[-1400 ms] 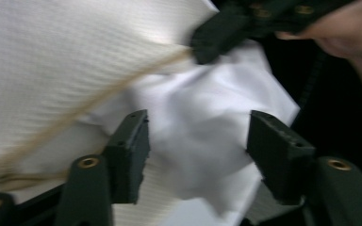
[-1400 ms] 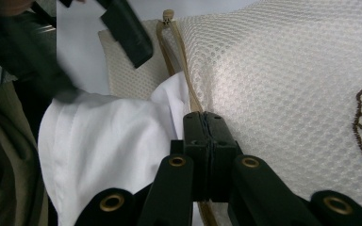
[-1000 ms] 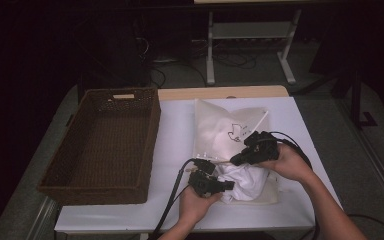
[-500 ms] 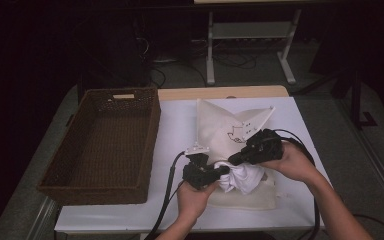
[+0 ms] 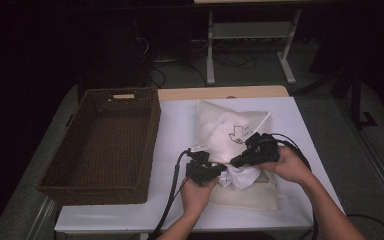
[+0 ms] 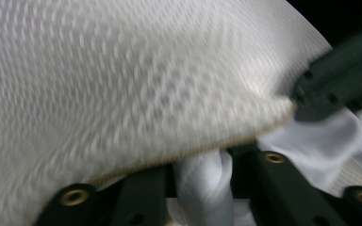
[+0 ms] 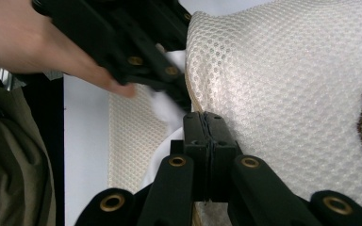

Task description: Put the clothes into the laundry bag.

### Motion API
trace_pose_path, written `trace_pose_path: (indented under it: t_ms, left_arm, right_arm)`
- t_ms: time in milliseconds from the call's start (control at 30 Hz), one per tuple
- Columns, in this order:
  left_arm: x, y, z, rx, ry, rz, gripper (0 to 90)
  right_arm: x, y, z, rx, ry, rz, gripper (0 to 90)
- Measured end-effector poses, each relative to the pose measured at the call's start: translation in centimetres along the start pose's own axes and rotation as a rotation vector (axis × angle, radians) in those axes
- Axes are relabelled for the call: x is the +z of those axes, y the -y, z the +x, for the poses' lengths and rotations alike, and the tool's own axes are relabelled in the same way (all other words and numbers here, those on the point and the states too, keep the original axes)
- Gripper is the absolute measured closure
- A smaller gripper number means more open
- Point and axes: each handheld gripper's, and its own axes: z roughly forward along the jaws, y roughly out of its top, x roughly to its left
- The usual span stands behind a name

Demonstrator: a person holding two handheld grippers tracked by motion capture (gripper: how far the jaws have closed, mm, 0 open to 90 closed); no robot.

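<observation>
Right gripper (image 7: 209, 141) has its jaws pressed flat together, pinching the edge of the mesh bag (image 5: 225, 132) at its open end; in the high view it sits at the near right of the bag (image 5: 244, 159), lifting the upper layer. Left gripper (image 5: 215, 170) comes in from the near left, and its jaws have just been opening, standing part-way apart with a fold of white cloth (image 6: 202, 181) between them; whether the pads actually press on the fold I cannot tell, as that view is blurred. White cloth bunches at the bag's mouth, partly under the raised mesh and partly lying out on the lower mesh layer (image 5: 252, 197). Bag lies on the white table (image 5: 180, 125), near the middle, its printed far end pointing away from the person; the brown wicker basket (image 5: 150, 145) stands to its left, apart from it and with nothing inside. Step in hand, as I read it: feeding the cloth into the bag while the mouth is held up. Next move likely calls for the left gripper to take a fresh hold on the loose cloth and push it deeper under the lifted edge, with the right keeping the opening raised and taut. Risk: the cloth snagging on the seam.
</observation>
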Motion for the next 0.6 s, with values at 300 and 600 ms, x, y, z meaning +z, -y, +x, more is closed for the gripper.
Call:
trace_pose_path:
  t_ms: [300,600]
  left_arm:
    - [-3.0,1.8,0.3,0.017,0.044,0.086,44.5]
    - [-1.6,1.9,0.3,0.036,0.05,0.095,82.5]
  right_arm:
    - [-0.3,-0.1,0.0,-0.005,0.011,-0.005,88.6]
    - [-0.4,-0.1,0.1,-0.01,0.012,-0.002,88.5]
